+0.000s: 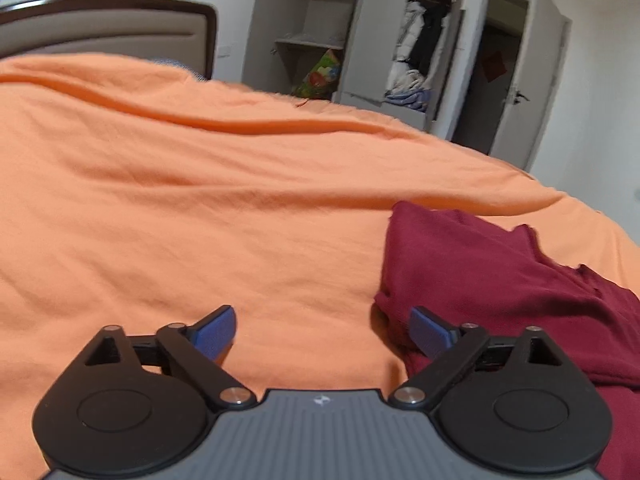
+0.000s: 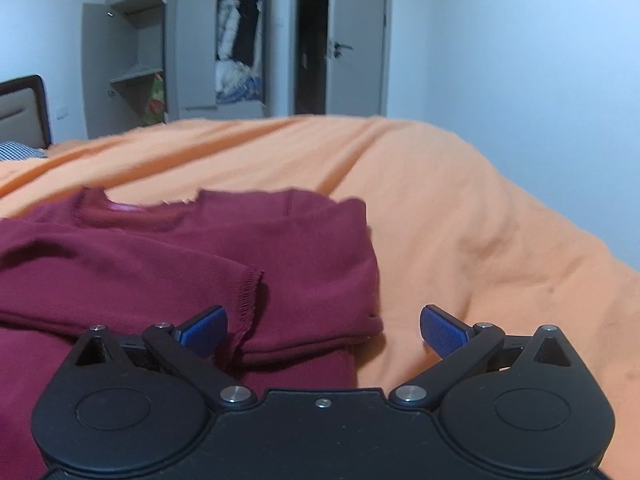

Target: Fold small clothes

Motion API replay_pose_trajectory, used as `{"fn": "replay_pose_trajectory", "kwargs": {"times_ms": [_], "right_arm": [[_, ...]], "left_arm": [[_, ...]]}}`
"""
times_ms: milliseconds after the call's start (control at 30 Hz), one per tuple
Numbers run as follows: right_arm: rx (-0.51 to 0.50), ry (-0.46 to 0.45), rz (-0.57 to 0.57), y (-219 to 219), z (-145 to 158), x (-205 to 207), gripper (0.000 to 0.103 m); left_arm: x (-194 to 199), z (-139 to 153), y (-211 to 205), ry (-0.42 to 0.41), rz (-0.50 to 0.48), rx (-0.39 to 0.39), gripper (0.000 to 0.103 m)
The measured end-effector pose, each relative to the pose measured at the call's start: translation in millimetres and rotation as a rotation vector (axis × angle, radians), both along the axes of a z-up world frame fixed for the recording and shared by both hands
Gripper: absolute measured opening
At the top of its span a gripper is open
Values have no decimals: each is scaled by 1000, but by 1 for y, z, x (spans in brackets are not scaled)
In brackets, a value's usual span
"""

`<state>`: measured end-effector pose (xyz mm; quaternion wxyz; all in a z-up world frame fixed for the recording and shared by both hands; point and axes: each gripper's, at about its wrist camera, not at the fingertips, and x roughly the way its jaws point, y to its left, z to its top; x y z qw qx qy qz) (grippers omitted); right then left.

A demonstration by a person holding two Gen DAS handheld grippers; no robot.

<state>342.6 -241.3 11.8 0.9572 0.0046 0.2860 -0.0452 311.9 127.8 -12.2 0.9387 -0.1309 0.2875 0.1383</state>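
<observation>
A dark red knit sweater (image 2: pixel 200 248) lies partly folded on the orange bedspread (image 2: pixel 460 208), collar at the far side, one sleeve cuff (image 2: pixel 250 300) laid across its body. My right gripper (image 2: pixel 322 330) is open low over the sweater's near right edge, its left pad above the cuff, its right pad over bare bedspread. In the left wrist view the sweater (image 1: pixel 500 272) fills the lower right. My left gripper (image 1: pixel 322 330) is open at the sweater's left edge, its right pad against the red fabric, its left pad over the orange bedspread (image 1: pixel 200 200). Nothing is gripped.
A dark headboard (image 1: pixel 120 28) stands at the far left with a blue checked pillow (image 2: pixel 20 150) below it. Beyond the bed, an open grey wardrobe (image 1: pixel 360 40) holds hanging clothes, and a room door (image 2: pixel 356 40) stands ajar. Wide orange bedspread surrounds the sweater.
</observation>
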Motion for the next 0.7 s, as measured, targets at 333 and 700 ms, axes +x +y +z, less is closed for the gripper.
{"fn": "replay_pose_trajectory", "kwargs": {"times_ms": [333, 700], "right_arm": [[38, -16, 286, -4, 32, -88, 102], [-61, -20, 634, 19, 36, -213, 102]], "left_arm": [[-69, 20, -32, -6, -140, 44, 103], [-155, 20, -85, -52, -373, 127, 103]]}}
